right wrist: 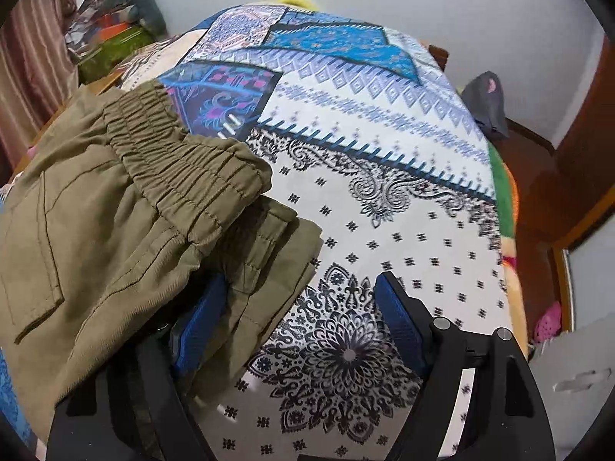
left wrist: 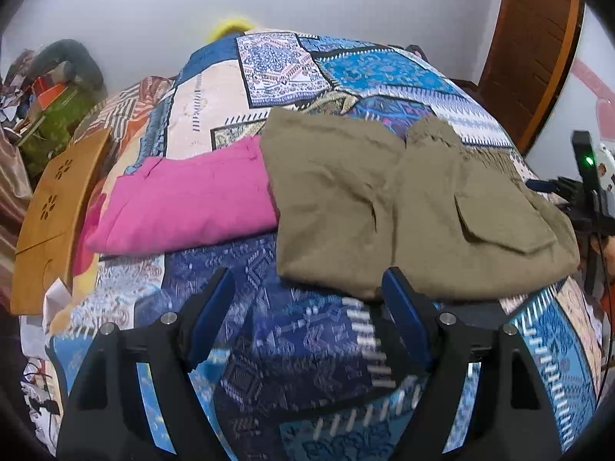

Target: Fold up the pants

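The olive cargo pants (left wrist: 384,207) lie folded on the patterned bedspread (left wrist: 292,345), pocket flap up. In the right wrist view their elastic waistband (right wrist: 184,161) faces the bed's middle. My left gripper (left wrist: 309,280) stands open just short of the pants' near edge, and its right fingertip (left wrist: 396,284) is at the hem. My right gripper (right wrist: 300,296) is open at the waistband end. A folded corner of the pants (right wrist: 115,230) lies between its jaws beside the left pad (right wrist: 200,322), and the pads are not pressed on it. The right gripper's body (left wrist: 588,207) shows at the left wrist view's right edge.
A folded pink garment (left wrist: 184,203) lies touching the pants' left side. A wooden board (left wrist: 50,207) and a pile of clutter (left wrist: 57,115) stand left of the bed. A wooden door (left wrist: 538,46) and a grey cloth (right wrist: 486,103) are on the right.
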A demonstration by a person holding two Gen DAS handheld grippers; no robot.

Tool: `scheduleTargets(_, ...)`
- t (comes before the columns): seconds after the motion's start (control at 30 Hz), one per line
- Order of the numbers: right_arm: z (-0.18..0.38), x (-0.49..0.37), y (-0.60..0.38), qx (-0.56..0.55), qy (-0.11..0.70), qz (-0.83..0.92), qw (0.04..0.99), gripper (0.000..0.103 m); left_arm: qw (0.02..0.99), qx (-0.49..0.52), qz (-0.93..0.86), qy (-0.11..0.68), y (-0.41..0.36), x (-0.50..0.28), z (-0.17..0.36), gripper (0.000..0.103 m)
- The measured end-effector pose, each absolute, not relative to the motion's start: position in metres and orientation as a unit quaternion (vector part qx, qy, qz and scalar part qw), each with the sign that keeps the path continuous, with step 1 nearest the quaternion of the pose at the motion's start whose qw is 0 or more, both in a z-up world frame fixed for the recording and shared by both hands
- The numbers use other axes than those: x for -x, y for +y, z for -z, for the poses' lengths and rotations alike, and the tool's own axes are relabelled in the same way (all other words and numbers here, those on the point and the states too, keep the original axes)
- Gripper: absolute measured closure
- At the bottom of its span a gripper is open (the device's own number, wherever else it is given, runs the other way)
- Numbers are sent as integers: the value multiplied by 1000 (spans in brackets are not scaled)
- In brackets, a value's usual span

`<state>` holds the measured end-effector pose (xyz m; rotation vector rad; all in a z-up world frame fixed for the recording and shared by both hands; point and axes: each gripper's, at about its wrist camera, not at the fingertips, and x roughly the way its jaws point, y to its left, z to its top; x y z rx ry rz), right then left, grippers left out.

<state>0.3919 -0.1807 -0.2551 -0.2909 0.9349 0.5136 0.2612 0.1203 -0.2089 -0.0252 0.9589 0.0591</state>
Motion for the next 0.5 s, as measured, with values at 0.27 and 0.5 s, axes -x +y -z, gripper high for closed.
scheduleTargets(0.27, 201, -344, -211, 164, 380, -201, 888, 25, 887, 27, -31, 460, 137, -312, 214, 26)
scheduleTargets(0.5, 177, -332, -199, 121, 367, -218, 896, 25, 857, 59, -10, 512, 145, -345, 248, 60)
